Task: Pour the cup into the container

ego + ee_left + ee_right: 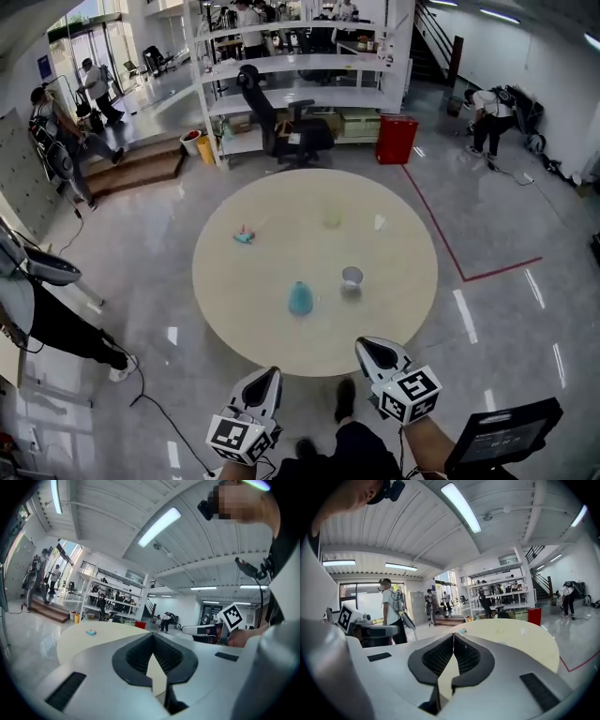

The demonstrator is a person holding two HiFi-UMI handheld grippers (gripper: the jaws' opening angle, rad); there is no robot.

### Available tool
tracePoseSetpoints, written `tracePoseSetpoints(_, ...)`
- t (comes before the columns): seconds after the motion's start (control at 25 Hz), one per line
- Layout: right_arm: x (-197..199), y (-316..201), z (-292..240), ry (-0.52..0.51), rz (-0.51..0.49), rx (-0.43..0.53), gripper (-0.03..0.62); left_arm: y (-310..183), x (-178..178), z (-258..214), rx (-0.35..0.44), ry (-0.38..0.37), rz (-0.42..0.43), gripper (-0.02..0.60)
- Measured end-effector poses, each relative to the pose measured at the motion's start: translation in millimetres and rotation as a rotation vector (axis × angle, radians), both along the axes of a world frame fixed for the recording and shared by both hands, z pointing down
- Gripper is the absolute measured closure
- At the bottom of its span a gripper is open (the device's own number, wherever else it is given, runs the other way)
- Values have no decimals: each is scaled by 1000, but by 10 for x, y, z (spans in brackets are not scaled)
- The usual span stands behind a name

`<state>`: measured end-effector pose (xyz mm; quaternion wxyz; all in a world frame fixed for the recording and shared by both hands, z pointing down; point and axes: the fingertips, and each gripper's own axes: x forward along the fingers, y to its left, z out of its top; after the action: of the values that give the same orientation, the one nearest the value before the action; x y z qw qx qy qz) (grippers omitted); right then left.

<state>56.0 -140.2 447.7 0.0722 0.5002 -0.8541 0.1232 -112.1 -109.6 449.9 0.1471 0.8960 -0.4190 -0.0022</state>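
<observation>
Head view: left gripper [271,377] and right gripper [366,346] low at the near rim of the table [234,300], well apart from everything on it. Grey cup [352,277] upright, right of centre; teal container [300,298] near it, to its left. Contents of either too small to tell.

Likely hazards: could knock the cup over and spill it if brought in clenched, so must spread first; could tip it if gripped too high; could miss the container's mouth if poured from afar.

Left gripper view: jaws pressed together, nothing between, table ahead.

Right gripper view: jaws likewise clenched and empty, table beyond; cup not made out.
</observation>
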Motion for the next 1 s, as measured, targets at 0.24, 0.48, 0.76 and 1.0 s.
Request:
tracePoseSetpoints(0.24, 127, 822, -166, 27, 25, 14, 586, 657, 75, -136, -12, 7, 36, 592)
tracePoseSetpoints(0.48, 325, 1396, -251, -7, 6, 58, 586, 1174, 328, -257, 16, -9, 37, 592)
tracePoseSetpoints(0.76, 1134, 2766, -156, -16, -7, 53, 586, 2389, 1397, -168, -10, -68, 67, 592)
tracePoseSetpoints(1.0, 1507, 3653, -156, -78, 24, 38, 586, 3287, 1753, -319, -33, -120, 93, 592)
